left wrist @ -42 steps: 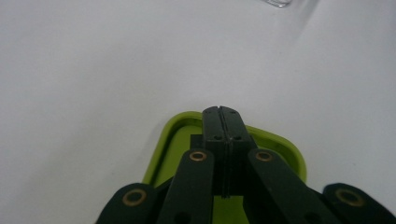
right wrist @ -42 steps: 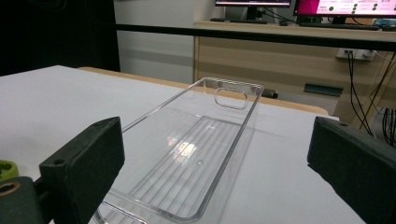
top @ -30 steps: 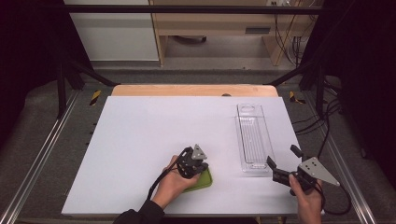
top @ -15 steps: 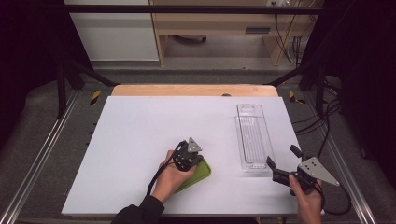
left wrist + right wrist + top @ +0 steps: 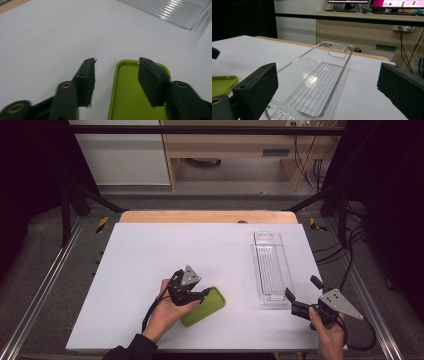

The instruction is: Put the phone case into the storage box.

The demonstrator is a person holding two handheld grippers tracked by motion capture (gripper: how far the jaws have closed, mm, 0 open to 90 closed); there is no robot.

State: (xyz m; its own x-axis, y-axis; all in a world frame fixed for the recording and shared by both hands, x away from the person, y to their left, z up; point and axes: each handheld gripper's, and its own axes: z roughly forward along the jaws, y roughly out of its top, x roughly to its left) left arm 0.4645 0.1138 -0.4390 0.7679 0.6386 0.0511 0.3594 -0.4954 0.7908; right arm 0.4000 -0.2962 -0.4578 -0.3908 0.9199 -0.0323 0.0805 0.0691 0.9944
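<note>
Flat green rubbery phone case [image 5: 203, 306], rounded rectangle with raised rim, hollow side up. Lies flat on the white table [image 5: 150, 250], near its front edge, slightly askew, left of the clear ribbed plastic tray [image 5: 270, 267].

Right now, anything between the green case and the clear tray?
Nothing: bare white table separates green case and clear tray, in the high view.

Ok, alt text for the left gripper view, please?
The left gripper, jaws open, hovers over a lime-green plastic phone case lying on the white table; one jaw stands above the case's inside. A clear plastic tray sits beyond.
</note>
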